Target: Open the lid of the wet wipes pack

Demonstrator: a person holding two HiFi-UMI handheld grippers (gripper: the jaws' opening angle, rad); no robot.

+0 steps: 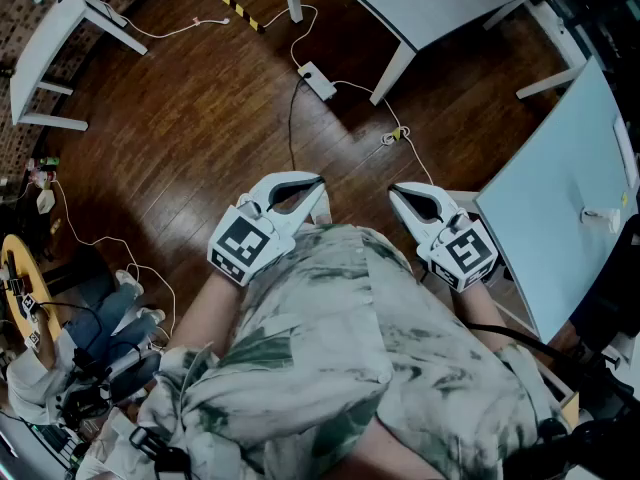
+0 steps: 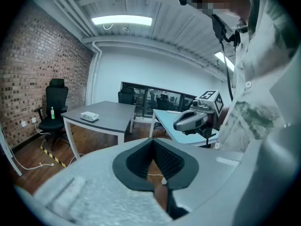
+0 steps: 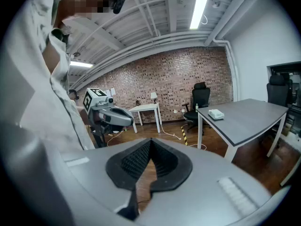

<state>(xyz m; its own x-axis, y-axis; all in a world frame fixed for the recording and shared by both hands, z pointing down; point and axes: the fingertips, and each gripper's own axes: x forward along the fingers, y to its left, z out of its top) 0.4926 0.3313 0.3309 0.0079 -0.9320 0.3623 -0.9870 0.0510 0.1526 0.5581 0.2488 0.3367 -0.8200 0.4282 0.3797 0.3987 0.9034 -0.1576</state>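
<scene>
The wet wipes pack point(image 2: 89, 116) is a small white packet lying on a grey table point(image 2: 110, 119) across the room; the right gripper view shows the pack point(image 3: 216, 113) on the same table point(image 3: 254, 119). Both grippers are held close to the person's torso above the wooden floor, far from the pack. My left gripper point(image 1: 318, 183) has its jaws together with nothing between them, and the same shows in its own view point(image 2: 151, 141). My right gripper point(image 1: 395, 190) is also shut and empty point(image 3: 150, 141). Each gripper shows in the other's view, the right gripper point(image 2: 190, 120) and the left gripper point(image 3: 110, 114).
A light blue table point(image 1: 560, 198) stands close on the right. A white table point(image 1: 50, 38) is at the far left. A power strip point(image 1: 318, 80) and cables lie on the floor ahead. A black office chair point(image 2: 54, 112) sits by the brick wall. Gear is piled at the lower left.
</scene>
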